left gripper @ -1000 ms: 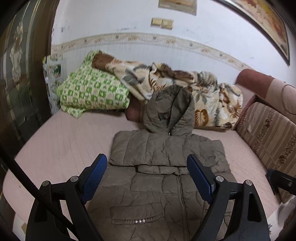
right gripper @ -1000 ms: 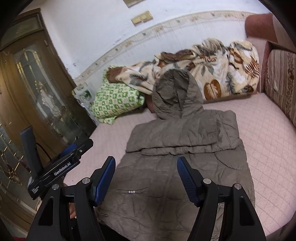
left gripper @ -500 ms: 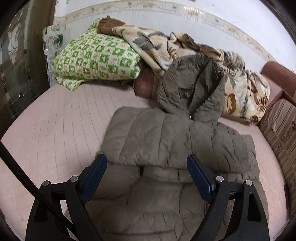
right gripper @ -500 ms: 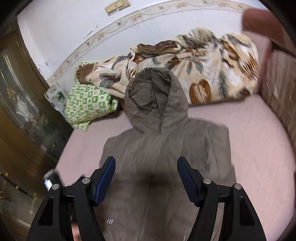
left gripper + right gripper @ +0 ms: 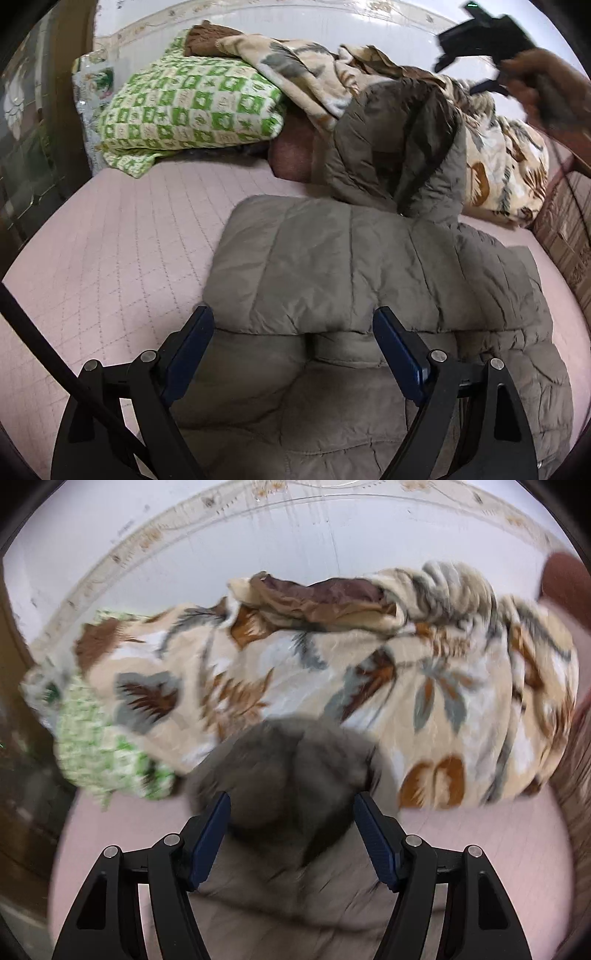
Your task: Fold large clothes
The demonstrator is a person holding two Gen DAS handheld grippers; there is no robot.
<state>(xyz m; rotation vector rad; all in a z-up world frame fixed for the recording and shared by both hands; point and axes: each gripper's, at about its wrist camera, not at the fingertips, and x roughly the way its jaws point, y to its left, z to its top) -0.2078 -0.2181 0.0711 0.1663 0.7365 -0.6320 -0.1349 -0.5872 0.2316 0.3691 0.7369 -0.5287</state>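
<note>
The olive padded jacket [image 5: 369, 295] is laid flat on the pink bed [image 5: 110, 240], hood [image 5: 291, 775] propped against the blanket [image 5: 406, 683]. Left gripper [image 5: 293, 345] and right gripper [image 5: 291, 830] are held above it, jaws spread, nothing gripped.

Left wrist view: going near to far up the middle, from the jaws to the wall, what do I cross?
Jacket body → folded sleeves → hood → floral blanket → wall.

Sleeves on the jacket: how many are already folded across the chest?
2. One sleeve lies folded across the jacket chest from the left; the other sleeve comes in from the right, meeting it near the middle. Their cuffs may be hidden underneath.
</note>
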